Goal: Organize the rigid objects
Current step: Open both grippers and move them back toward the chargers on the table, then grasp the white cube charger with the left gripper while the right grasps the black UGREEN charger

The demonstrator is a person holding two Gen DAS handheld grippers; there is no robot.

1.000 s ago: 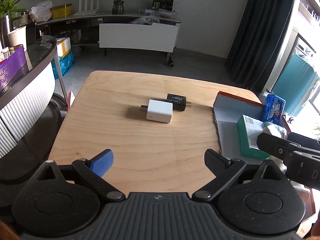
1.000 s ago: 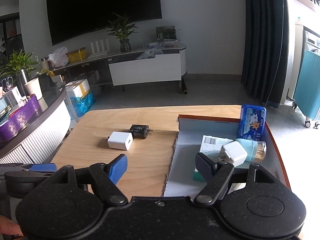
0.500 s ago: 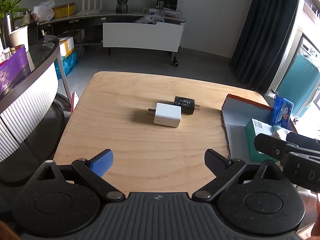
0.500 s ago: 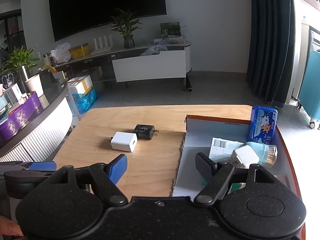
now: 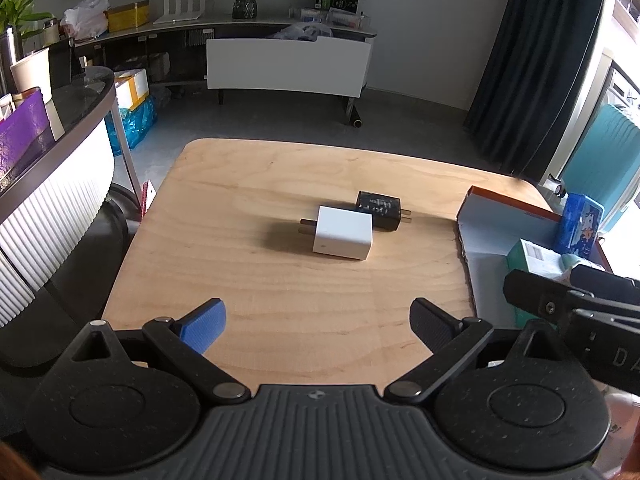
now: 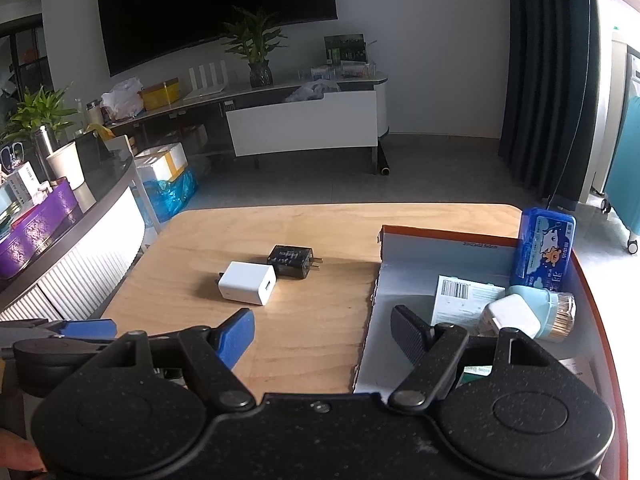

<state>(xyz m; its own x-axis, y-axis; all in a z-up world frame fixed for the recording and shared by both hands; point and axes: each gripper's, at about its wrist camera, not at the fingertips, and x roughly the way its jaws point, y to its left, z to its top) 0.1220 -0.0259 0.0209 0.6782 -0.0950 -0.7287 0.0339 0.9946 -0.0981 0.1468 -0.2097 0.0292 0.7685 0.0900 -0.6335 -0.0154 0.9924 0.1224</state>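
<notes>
A white charger (image 5: 343, 233) (image 6: 248, 283) and a black charger (image 5: 379, 210) (image 6: 291, 261) lie side by side mid-table on the wooden table (image 5: 256, 272). My left gripper (image 5: 316, 322) hovers open near the front edge, nothing between its fingers. My right gripper (image 6: 322, 332) is open and empty too, over the left wall of the shallow box (image 6: 412, 252). That box holds a blue tin (image 6: 544, 248), a teal box with a barcode label (image 6: 460, 300), a small white charger (image 6: 512, 316) and a toothpick jar (image 6: 558, 312).
The box (image 5: 492, 232) takes up the table's right side. A curved counter (image 5: 60, 184) with a purple tray stands close on the left. Beyond the table's far edge is open floor, a white TV bench and a dark curtain.
Both views have crept forward, so the chargers and box sit slightly nearer and lower in frame. The jaws of both grippers have kept the same width. Nothing on the table has moved.
</notes>
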